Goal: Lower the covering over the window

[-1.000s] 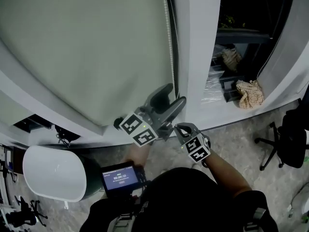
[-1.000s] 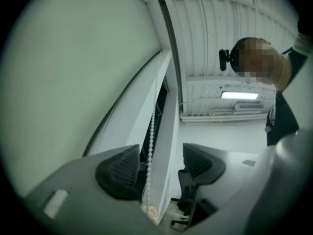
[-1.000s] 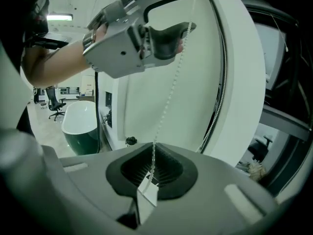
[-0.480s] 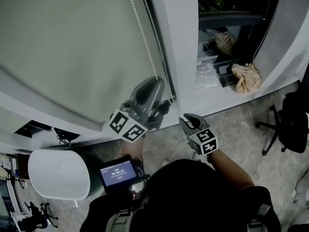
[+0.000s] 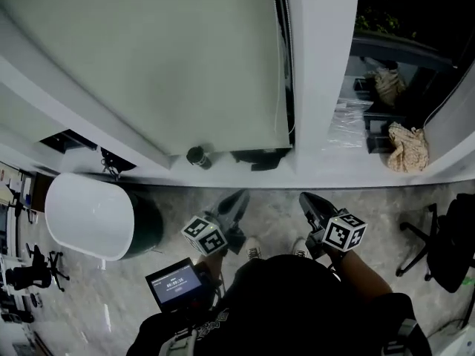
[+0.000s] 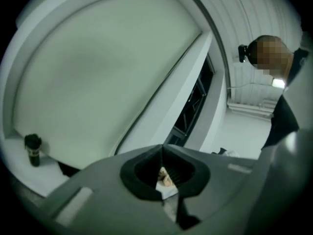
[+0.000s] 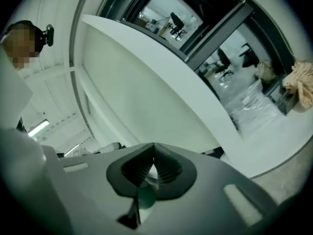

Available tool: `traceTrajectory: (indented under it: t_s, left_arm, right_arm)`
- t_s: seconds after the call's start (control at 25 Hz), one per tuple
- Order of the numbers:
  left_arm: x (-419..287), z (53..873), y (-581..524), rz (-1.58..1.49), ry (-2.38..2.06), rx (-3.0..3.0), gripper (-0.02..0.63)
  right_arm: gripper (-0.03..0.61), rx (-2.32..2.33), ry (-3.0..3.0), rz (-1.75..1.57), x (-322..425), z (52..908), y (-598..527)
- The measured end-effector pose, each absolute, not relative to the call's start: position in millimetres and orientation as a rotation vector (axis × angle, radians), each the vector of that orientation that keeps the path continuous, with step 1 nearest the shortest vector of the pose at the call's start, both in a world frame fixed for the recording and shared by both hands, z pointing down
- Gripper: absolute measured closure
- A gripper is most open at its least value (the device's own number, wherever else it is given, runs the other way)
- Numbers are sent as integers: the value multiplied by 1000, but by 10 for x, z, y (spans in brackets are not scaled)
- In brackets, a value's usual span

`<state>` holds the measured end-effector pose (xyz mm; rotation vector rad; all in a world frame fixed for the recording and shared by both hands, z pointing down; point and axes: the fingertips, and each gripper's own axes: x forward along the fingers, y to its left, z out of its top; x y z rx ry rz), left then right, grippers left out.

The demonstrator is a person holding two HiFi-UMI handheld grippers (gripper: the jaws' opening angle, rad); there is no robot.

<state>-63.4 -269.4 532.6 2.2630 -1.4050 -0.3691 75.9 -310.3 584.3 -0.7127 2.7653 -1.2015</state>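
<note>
The pale roller blind covers the window down to just above the white sill. Its bead chain hangs free along the blind's right edge. My left gripper is held low, in front of the sill and apart from the chain. It is shut and its jaws have just been closing with nothing between them. My right gripper is beside it at the same height, also shut and just closed on nothing. The blind fills the left gripper view.
A small dark bottle and a flat dark object sit on the sill. A white oval tub stands at the left. A white pillar divides the windows. A crumpled cloth lies on the right ledge, and an office chair stands far right.
Both grippers have dropped from the bead chain, down and back from the window. The right gripper let the chain go. Both jaws closed empty.
</note>
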Motion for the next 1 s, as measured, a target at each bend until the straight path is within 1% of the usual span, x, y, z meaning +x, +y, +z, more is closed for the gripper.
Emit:
traceTrajectory:
  t_s: [0.12, 0.2, 0.4, 0.52, 0.72, 1.0]
  left_arm:
    - [-312, 5740, -2194, -326, -1364, 2162, 613]
    - [-109, 5878, -1896, -329, -1324, 2108, 613]
    - [5, 5734, -1414, -360, -1279, 2057, 614]
    - [11, 5639, -1236, -324, -1280, 2099, 614]
    - [-159, 5543, -827, -264, -1237, 2194, 614]
    - [-680, 5632, 108, -188, -1217, 2222, 614]
  right_arm:
    - [571, -481, 2843, -1264, 597, 5901, -2807]
    - [571, -316, 2845, -1328, 477, 5889, -2600]
    - [571, 158, 2685, -1469, -42, 5471, -2049]
    - [571, 349, 2641, -1466, -286, 5261, -1645]
    - [572, 286, 2712, -1367, -567, 5194, -1151]
    - [571, 72, 2796, -1275, -985, 5269, -153]
